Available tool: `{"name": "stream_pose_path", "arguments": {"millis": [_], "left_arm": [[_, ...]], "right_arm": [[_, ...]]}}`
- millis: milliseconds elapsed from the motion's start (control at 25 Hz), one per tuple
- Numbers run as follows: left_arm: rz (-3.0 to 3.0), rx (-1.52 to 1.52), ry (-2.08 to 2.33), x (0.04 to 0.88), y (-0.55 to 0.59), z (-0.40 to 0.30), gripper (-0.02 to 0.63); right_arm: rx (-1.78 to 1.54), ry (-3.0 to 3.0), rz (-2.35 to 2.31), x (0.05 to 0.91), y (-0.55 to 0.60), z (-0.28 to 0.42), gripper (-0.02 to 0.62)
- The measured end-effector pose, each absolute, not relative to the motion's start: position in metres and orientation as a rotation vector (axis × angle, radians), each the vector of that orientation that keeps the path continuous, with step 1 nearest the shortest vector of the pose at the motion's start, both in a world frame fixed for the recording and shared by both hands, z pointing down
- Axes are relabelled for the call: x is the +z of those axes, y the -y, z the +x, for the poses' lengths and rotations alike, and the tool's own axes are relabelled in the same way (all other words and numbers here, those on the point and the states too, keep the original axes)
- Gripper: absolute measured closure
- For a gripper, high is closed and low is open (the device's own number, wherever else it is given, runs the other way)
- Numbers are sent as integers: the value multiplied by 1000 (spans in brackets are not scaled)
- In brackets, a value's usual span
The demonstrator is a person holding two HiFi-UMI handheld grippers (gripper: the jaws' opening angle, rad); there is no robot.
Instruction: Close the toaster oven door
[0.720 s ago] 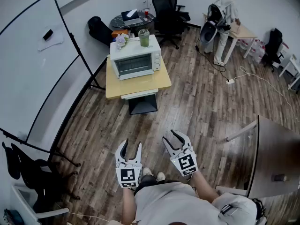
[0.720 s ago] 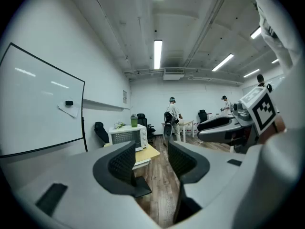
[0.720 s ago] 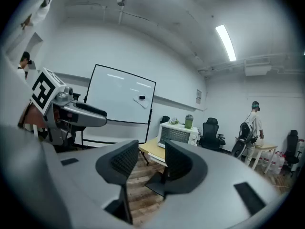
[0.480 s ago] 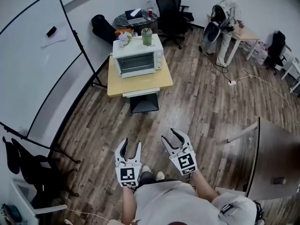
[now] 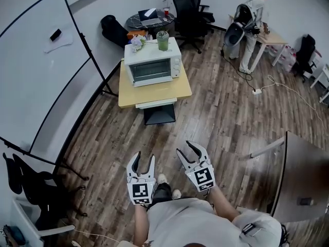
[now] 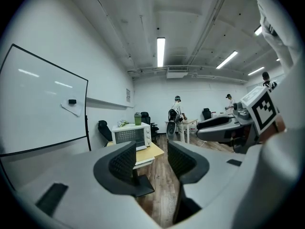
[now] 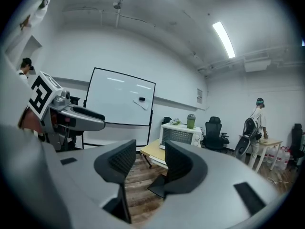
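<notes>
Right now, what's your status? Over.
Both claws empty, jaws apart: left claw, right claw. White toaster oven on yellow table far ahead, door looks shut. Only wooden floor between.

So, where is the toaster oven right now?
In the head view the toaster oven stands at upper centre, at the back of the yellow table, to the right of the whiteboard. A green tumbler sits on its top.
</notes>
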State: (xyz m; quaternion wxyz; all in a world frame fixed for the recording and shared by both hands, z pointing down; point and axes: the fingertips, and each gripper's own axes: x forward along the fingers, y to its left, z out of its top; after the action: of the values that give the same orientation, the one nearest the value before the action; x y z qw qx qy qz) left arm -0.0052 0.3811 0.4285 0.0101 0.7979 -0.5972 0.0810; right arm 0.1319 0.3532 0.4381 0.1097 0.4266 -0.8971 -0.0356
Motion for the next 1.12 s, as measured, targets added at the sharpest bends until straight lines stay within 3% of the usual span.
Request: {"name": "stream_pose_path", "arguments": {"millis": [1120], "left_arm": [[2573, 257, 1732, 445, -233, -82, 410]], "right_arm": [[-69, 2516, 1345, 460, -220, 64, 411]]}}
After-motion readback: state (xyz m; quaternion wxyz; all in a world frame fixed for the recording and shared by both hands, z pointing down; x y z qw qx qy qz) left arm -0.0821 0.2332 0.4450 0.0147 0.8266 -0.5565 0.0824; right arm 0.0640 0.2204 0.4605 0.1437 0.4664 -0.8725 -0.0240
